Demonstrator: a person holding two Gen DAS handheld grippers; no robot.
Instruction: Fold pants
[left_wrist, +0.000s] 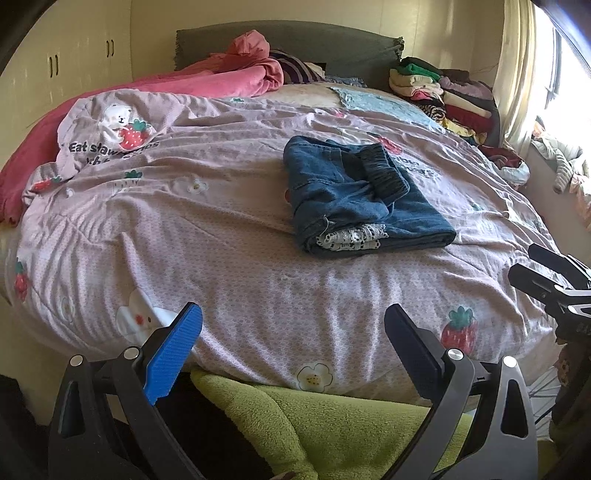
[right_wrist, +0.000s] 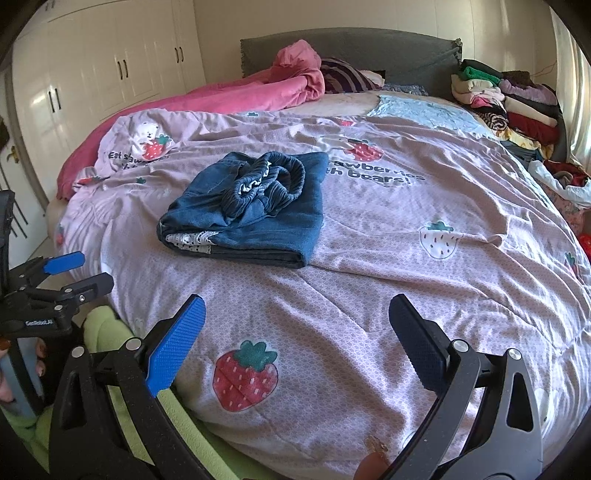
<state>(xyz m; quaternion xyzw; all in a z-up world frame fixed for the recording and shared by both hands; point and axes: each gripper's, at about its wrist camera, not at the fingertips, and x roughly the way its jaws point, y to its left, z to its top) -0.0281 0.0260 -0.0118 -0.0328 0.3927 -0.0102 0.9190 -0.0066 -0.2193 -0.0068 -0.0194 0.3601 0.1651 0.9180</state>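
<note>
Blue denim pants (left_wrist: 362, 195) (right_wrist: 255, 210) lie folded into a compact stack on the pink strawberry-print quilt (left_wrist: 207, 236) (right_wrist: 424, 266), with the dark elastic waistband on top and white lace trim showing at the near edge. My left gripper (left_wrist: 293, 328) hovers open over the quilt's near edge, well short of the pants, with nothing between its fingers. My right gripper (right_wrist: 297, 321) is open too, low over the quilt in front of the pants. Each gripper shows at the side of the other's view: the right one (left_wrist: 539, 273), the left one (right_wrist: 81, 269).
A pile of folded clothes (left_wrist: 443, 96) (right_wrist: 509, 107) sits at the bed's far right corner. A pink blanket (left_wrist: 207, 77) (right_wrist: 258, 88) lies bunched along the far left. Green fleece (left_wrist: 332, 432) hangs below the near edge. White wardrobes (right_wrist: 92, 74) stand at left.
</note>
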